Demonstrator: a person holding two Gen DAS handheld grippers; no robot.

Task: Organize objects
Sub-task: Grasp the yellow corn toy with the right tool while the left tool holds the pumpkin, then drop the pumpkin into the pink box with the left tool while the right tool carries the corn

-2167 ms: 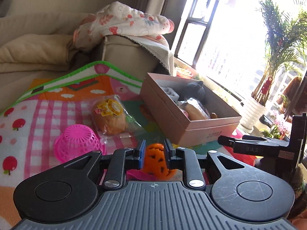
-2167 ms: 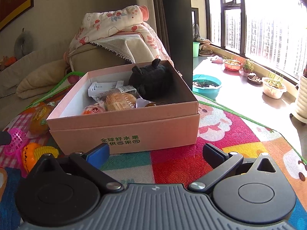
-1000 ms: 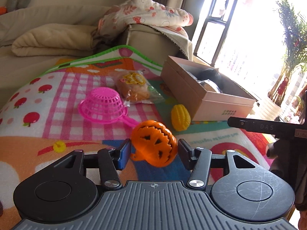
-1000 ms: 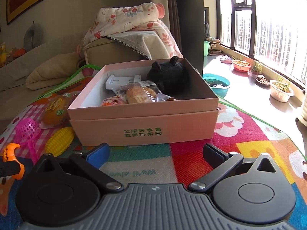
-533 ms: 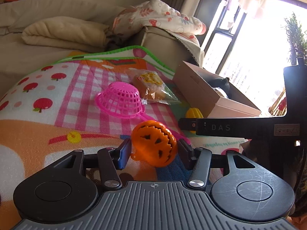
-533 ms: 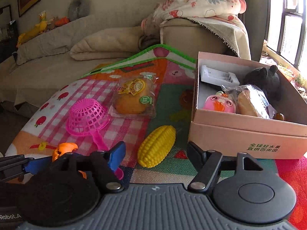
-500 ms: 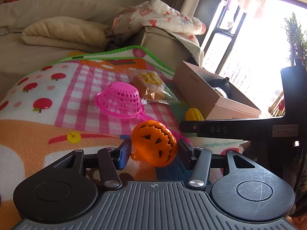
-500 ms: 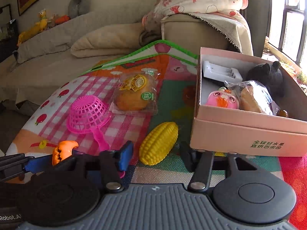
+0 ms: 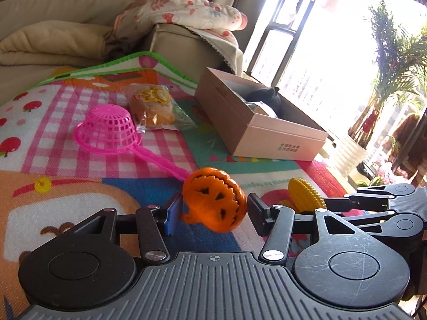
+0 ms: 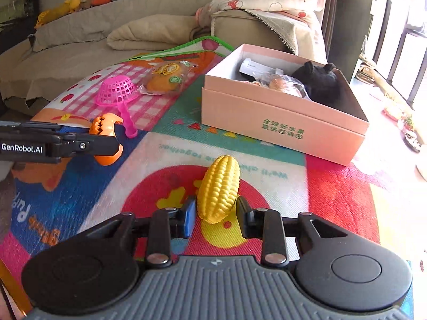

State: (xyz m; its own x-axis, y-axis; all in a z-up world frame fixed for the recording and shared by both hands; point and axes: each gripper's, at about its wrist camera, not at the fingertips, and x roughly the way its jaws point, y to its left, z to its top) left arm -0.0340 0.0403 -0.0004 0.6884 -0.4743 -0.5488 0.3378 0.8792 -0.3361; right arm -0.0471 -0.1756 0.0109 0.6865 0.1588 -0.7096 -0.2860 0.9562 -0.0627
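Observation:
My left gripper is shut on an orange toy pumpkin and holds it above the play mat; it also shows in the right wrist view. My right gripper is shut on a yellow toy corn cob, which also shows in the left wrist view, low over the mat. A pink cardboard box holds a black plush toy, a wrapped bun and a white pack. The box also shows in the left wrist view.
A pink toy strainer lies upside down on the colourful mat, with a wrapped orange bun behind it. A beige sofa with blankets stands behind. A potted plant stands by the window at right.
My right gripper has closed on the corn cob and moved it away from the box toward the front of the mat. My left gripper still holds the pumpkin, turned a little toward the box.

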